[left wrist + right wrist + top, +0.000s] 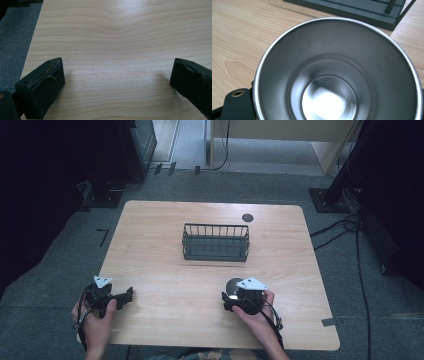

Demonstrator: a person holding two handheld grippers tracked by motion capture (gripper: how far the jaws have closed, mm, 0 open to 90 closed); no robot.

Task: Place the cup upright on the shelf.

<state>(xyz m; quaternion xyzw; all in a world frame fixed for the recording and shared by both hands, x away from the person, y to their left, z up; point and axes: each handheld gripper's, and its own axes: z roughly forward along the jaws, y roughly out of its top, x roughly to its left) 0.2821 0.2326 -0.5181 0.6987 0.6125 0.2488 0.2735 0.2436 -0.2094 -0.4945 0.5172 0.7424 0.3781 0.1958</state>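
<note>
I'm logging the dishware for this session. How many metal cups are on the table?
1. The metal cup stands upright and empty near the table's front edge, at the right gripper, in front of the wire basket. The basket looks empty.

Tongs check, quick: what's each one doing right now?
Left tongs: open, nothing between them, over bare table.
Right tongs: closed on the steel cup.

Dim, soft high view with dark corners; bright glare pools on the steel cup's (329,100) bottom, close-ups slightly blurred
</note>
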